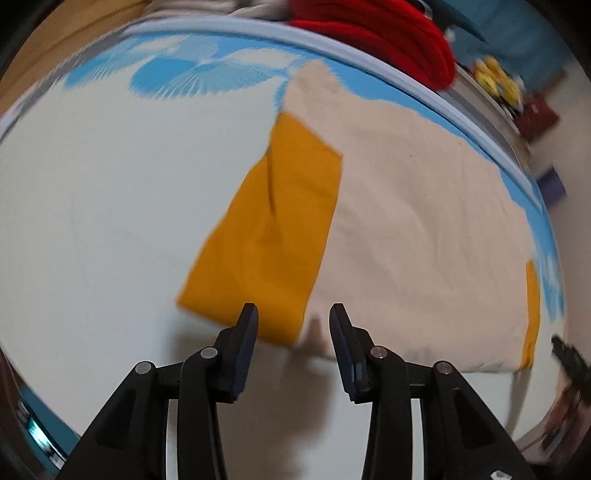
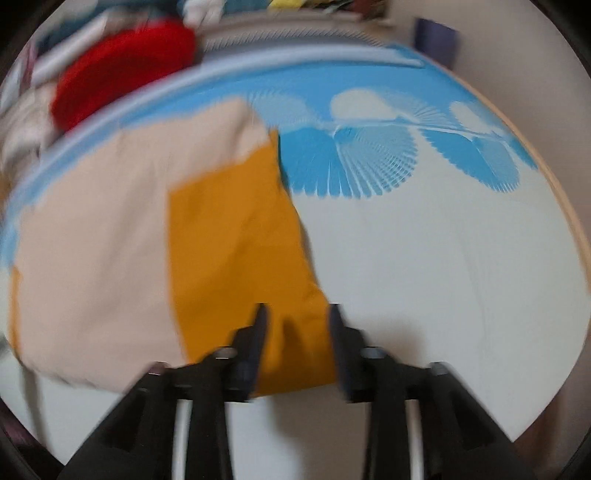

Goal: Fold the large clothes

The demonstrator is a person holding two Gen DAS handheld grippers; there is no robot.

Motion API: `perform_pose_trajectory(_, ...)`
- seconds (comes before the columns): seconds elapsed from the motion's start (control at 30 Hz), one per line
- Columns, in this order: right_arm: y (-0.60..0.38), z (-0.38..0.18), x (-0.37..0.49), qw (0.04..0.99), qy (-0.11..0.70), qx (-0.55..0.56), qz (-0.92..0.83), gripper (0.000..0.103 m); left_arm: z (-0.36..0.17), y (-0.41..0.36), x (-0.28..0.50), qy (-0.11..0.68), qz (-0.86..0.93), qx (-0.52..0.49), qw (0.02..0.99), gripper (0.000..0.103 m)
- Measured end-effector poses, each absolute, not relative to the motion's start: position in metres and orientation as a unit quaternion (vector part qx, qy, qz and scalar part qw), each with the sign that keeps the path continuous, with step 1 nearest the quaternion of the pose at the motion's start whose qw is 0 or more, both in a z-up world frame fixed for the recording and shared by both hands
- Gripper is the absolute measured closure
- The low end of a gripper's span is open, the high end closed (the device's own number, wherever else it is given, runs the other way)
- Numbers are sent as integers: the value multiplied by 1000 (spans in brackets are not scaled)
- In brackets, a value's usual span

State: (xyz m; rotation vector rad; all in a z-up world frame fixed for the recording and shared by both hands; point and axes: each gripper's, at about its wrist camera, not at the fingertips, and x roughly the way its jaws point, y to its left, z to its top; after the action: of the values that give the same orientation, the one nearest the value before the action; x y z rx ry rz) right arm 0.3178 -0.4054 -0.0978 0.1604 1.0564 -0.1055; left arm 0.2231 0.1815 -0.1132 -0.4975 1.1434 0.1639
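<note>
A large beige garment (image 1: 417,236) with a mustard-yellow sleeve (image 1: 269,240) lies flat on a white and blue bed sheet (image 1: 96,206). My left gripper (image 1: 293,314) is open and empty, just above the garment's near edge beside the sleeve's end. A second yellow cuff (image 1: 532,314) shows at the right. In the right wrist view the beige garment (image 2: 92,258) and yellow sleeve (image 2: 236,254) lie ahead. My right gripper (image 2: 297,314) is open and empty over the sleeve's near end. This view is blurred.
A red folded blanket (image 1: 388,33) and other piled cloth lie beyond the bed's far edge; the blanket also shows in the right wrist view (image 2: 122,62). The other gripper's tip (image 1: 570,362) shows at the far right. A blue fan pattern (image 2: 369,155) covers the sheet's far part.
</note>
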Motion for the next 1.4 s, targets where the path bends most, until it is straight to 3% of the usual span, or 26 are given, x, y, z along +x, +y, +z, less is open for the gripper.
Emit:
perform_pose_trajectory(0.07, -406, -93, 299, 866, 478, 137, -55, 40, -120, 178, 215, 521, 77, -268, 807, 66)
perform_pose_trajectory(0.37, -415, -165, 250, 776, 510, 356, -104, 39, -162, 179, 185, 518, 83, -386, 759, 64)
perform_pose_trajectory(0.57, -422, -172, 262, 781, 485, 380, -104, 40, -165, 188, 201, 485, 85, -415, 765, 63)
perform_pose_trajectory(0.67, -425, -173, 263, 780, 473, 392, -119, 44, -169, 194, 203, 461, 90, -435, 768, 63)
perform_pose_trajectory(0.77, -430, -175, 271, 781, 469, 387, -141, 69, -170, 198, 208, 448, 93, -440, 773, 66)
perform_pose_trajectory(0.8, -432, -177, 276, 782, 469, 385, -146, 89, -171, 201, 210, 449, 93, -438, 774, 77)
perform_pose_trajectory(0.83, -435, -180, 281, 780, 470, 387, -146, 94, -169, 202, 212, 453, 89, -434, 774, 85)
perform_pose_trajectory(0.87, -435, -181, 283, 779, 471, 388, -145, 95, -167, 203, 211, 451, 84, -433, 776, 94)
perform_pose_trajectory(0.97, -431, -172, 285, 790, 472, 362, -151, 99, -147, 203, 210, 442, 81, -416, 791, 100)
perform_pose_trajectory(1.27, -408, -107, 252, 822, 475, 277, -147, 100, -70, 195, 169, 470, 97, -321, 816, 100)
perform_pose_trajectory(1.4, -399, -97, 211, 815, 496, 258, -152, 100, -73, 194, 129, 501, 114, -307, 801, 100)
